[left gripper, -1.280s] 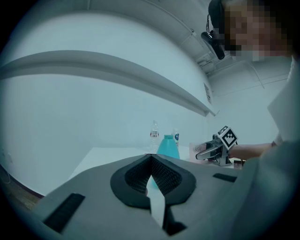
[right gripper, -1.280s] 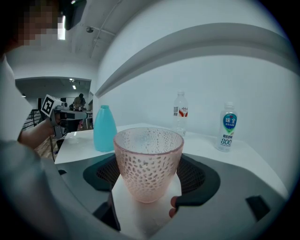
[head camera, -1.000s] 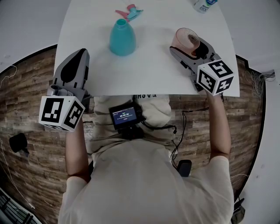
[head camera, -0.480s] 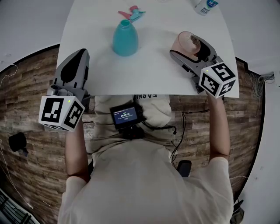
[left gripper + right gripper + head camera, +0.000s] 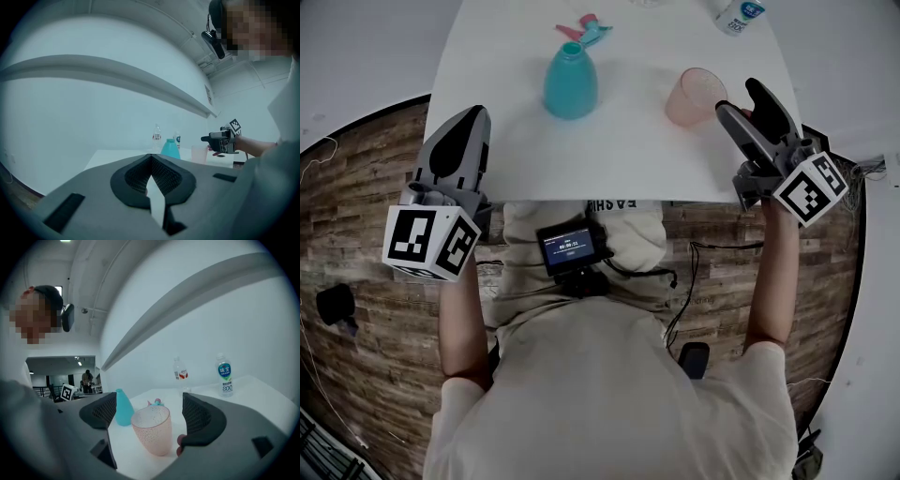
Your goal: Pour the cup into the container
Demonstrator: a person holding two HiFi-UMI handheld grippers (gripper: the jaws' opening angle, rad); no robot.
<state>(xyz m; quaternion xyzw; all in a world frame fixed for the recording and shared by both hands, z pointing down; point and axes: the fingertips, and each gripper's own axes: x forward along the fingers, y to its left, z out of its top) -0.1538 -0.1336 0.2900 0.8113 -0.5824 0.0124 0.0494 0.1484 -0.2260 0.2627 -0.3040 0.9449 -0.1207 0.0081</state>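
- Since half a second ago, the right tongs (image 5: 741, 101) have let go of the cup (image 5: 695, 97) and drawn back toward the right edge of the counter (image 5: 628, 155). The cup, which was held leaning in them, now stands upright on its own.
- Right tongs: jaws spread wide with nothing gripped. In the right gripper view, the cup stands just ahead in the gap between the two dark pads, and neither pad touches it.
- Cup: pink, see-through and speckled, with its mouth up. It stands on the right part of the white counter, just beside the tip of the nearer jaw in the head view.
- Container (image 5: 571, 82): a teal bottle with a narrow open neck. It stands upright left of the cup and well apart from it, toward the middle of the counter.
- Spray head (image 5: 581, 28): pink and teal, lying on the counter just behind the container.
- Left tongs (image 5: 461, 122): jaws closed tip to tip with nothing between them, as the left gripper view shows. They hang off the counter's left edge over the wooden floor (image 5: 366, 187), where they were before.
- Two drink bottles stand at the far side of the counter: one with a blue label (image 5: 224, 375) and a clear one with a red label (image 5: 180, 373).
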